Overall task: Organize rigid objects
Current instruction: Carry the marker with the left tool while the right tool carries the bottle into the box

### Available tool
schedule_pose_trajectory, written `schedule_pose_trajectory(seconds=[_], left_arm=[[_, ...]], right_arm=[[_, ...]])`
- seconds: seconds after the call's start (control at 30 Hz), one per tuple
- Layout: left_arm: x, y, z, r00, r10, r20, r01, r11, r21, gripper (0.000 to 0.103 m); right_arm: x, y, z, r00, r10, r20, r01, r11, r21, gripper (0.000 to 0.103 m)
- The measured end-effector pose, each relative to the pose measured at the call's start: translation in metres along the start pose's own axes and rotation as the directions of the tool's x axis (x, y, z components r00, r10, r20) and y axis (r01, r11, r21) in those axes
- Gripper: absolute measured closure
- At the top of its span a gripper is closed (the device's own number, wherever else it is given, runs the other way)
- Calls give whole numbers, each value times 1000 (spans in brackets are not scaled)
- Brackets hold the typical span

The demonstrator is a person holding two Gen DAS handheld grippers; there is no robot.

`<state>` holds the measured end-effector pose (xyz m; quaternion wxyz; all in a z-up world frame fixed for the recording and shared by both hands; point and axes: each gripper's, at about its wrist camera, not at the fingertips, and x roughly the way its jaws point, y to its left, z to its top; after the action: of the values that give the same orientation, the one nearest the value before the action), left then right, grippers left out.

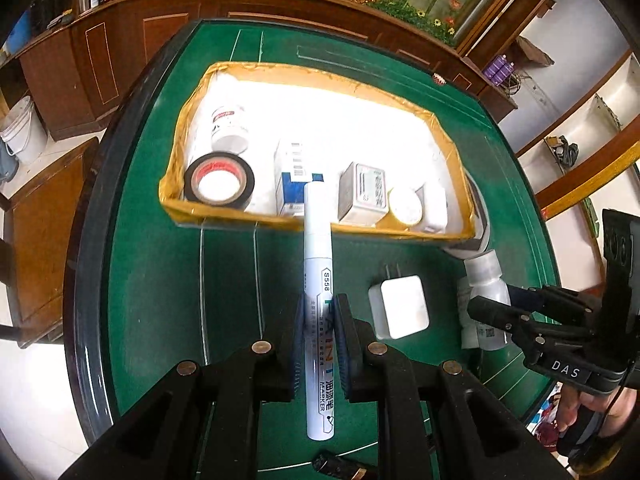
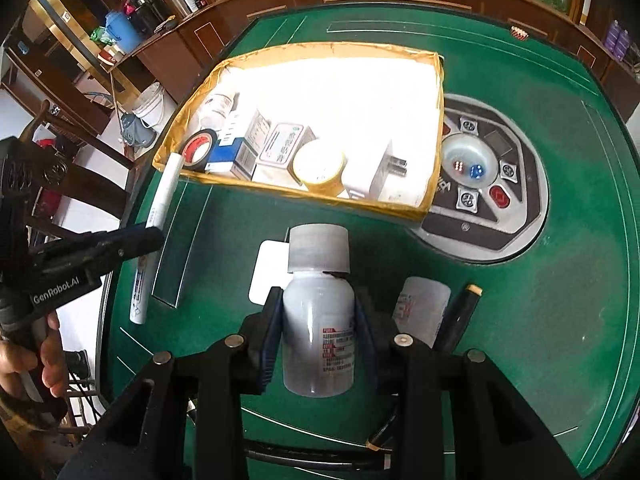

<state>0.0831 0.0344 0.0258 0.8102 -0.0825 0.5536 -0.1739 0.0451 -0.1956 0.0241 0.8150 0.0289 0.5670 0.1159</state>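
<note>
pointing toward box point(image 1: 320, 227) | marker point(image 1: 318, 280) lengthwise in left gripper point(image 1: 319, 320)

Green felt table point(image 2: 520, 320), dark wood cabinets point(image 1: 120, 60), white bucket point(image 1: 20, 128), pale floor point(image 1: 24, 400)

Left gripper point(image 1: 319, 322) squeezing a white marker point(image 1: 318, 312), right gripper point(image 1: 490, 306) holding a small white bottle point(image 1: 486, 276), white plug point(image 1: 400, 312) sitting on the green table point(image 1: 160, 280), box point(image 1: 280, 226) holding tape point(image 1: 219, 179).
</note>
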Motion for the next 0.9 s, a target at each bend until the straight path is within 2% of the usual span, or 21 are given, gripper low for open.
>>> schedule_pose_trajectory(seconds=[0.33,0.9], left_arm=[[-4,2,19,1000,-25,14,25,999,-24,89],[-9,3,69,998,-20,66,26,996,-83,89]], right_arm=[[-15,-12,16,999,-14,39,13,1000,9,70],[-8,-9,51,998,36,48,-33,998,-50,70]])
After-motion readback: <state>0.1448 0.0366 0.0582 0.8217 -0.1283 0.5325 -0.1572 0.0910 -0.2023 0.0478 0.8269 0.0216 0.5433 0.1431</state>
